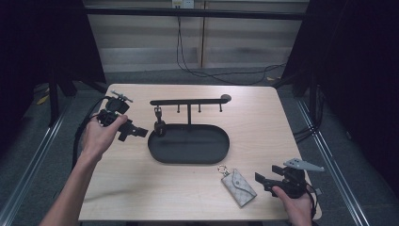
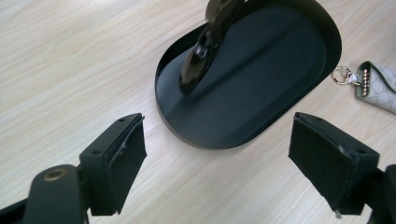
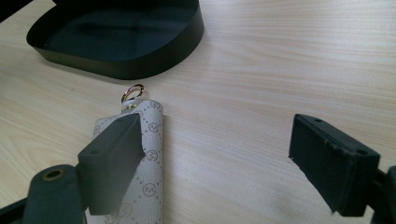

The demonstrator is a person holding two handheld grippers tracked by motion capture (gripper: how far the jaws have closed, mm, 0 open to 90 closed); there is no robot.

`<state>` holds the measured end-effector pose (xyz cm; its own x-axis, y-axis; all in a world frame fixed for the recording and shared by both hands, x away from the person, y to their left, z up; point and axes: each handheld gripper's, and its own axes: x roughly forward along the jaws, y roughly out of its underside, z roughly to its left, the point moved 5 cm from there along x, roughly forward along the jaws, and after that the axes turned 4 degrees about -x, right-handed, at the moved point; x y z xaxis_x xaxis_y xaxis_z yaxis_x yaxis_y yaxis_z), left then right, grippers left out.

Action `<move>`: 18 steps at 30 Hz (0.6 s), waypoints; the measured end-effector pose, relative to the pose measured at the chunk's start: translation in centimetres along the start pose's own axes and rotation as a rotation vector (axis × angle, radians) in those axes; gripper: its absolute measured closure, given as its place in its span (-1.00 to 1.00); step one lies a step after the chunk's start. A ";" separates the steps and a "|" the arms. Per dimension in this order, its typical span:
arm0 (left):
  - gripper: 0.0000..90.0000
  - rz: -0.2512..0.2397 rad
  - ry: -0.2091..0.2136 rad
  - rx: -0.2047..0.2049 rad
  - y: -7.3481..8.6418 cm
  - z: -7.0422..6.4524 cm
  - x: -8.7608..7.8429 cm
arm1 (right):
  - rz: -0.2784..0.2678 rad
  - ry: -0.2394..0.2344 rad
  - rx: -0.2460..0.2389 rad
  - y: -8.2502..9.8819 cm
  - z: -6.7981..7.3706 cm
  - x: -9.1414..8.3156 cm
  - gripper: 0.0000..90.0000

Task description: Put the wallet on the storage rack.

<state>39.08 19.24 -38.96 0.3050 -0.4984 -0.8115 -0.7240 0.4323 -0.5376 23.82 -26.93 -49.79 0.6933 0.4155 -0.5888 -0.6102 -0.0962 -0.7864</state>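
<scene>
L gripper (image 1: 133,132), fingers spread, nothing between, at 9 o'clock of black tray (image 1: 162,153), facing its hanging clip (image 1: 159,126). Key pouch (image 1: 239,186) flat on worktop (image 1: 263,122) at tray's 5 o'clock, ring toward tray. R gripper (image 1: 263,181), fingers spread, just beside pouch, prob. lining up pickup.

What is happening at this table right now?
A person holds a gripper in each hand over a wooden table. The left gripper, jaws open and empty, is beside a black tray whose rack already carries one hanging item. The right gripper, also open, is next to a grey key pouch lying flat on the table, not gripped yet.
</scene>
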 end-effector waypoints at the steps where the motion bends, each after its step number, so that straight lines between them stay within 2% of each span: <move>1: -0.56 -0.006 -0.004 -0.007 0.5 0.2 0.0 | 0.000 -0.001 0.001 0.0 0.0 0.0 -0.61; 2: -0.52 -0.007 -0.003 -0.007 1.0 0.3 -0.1 | 0.000 -0.003 0.002 0.0 0.0 0.0 -0.60; 3: -0.48 -0.037 -0.005 -0.009 1.4 0.3 -0.3 | 0.000 -0.004 0.004 0.0 0.0 0.0 -0.59; 7: -0.52 -0.087 -0.007 -0.023 2.9 0.6 -0.9 | -0.013 0.006 0.010 -0.1 0.1 -0.1 -0.57; 10: -0.52 -0.107 0.053 -0.015 4.0 0.0 -1.3 | -0.012 0.002 0.011 -0.1 0.2 0.0 -0.57; 12: -0.51 -0.133 0.048 0.004 5.0 -0.6 -1.2 | -0.010 0.010 0.009 -0.1 0.2 -0.1 -0.56; 13: -0.51 -0.141 0.063 0.013 5.6 -0.9 -1.0 | -0.012 0.011 0.011 -0.1 0.2 -0.2 -0.54; 15: -0.51 -0.148 0.059 0.028 6.6 -1.3 -0.5 | -0.010 0.007 0.022 -0.1 0.1 -0.3 -0.50; 16: -0.49 -0.159 0.040 0.016 7.1 -1.4 -0.2 | -0.007 0.003 0.028 -0.1 0.2 -0.4 -0.49; 17: -0.44 -0.177 0.002 0.015 7.5 -1.3 0.0 | -0.004 -0.001 0.031 -0.2 0.2 -0.4 -0.49; 18: -0.43 -0.173 0.004 0.023 7.8 -1.5 0.3 | -0.002 -0.002 0.029 -0.2 0.2 -0.4 -0.49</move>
<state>32.60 21.35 -43.11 0.4219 -0.5696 -0.7054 -0.6463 0.3567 -0.6746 23.56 -26.90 -49.38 0.6940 0.4171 -0.5868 -0.6197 -0.0689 -0.7818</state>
